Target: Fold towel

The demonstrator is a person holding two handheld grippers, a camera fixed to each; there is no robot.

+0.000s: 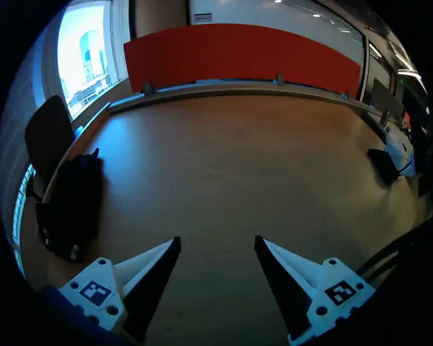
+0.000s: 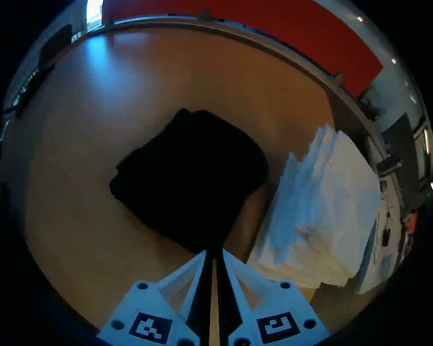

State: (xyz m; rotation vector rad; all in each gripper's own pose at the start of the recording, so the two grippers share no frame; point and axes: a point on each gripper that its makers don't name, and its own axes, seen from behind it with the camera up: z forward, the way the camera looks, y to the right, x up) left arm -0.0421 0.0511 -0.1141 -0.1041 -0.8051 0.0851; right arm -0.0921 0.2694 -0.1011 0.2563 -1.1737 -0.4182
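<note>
A black towel (image 2: pixel 187 179) lies in a folded, rumpled heap on the wooden table (image 2: pixel 84 190) in the right gripper view. Its near edge tapers down into the tips of my right gripper (image 2: pixel 215 254). That gripper's fingers are shut with only a thin slit between them, pinching the cloth's edge. In the left gripper view my left gripper (image 1: pixel 216 245) is open over the bare wooden table (image 1: pixel 228 161), with nothing between its fingers.
A stack of white folded cloths (image 2: pixel 326 207) sits just right of the black towel. A black bag (image 1: pixel 72 202) rests at the table's left edge, with a dark chair (image 1: pixel 46 135) behind it. A red partition (image 1: pixel 239 55) runs along the far edge.
</note>
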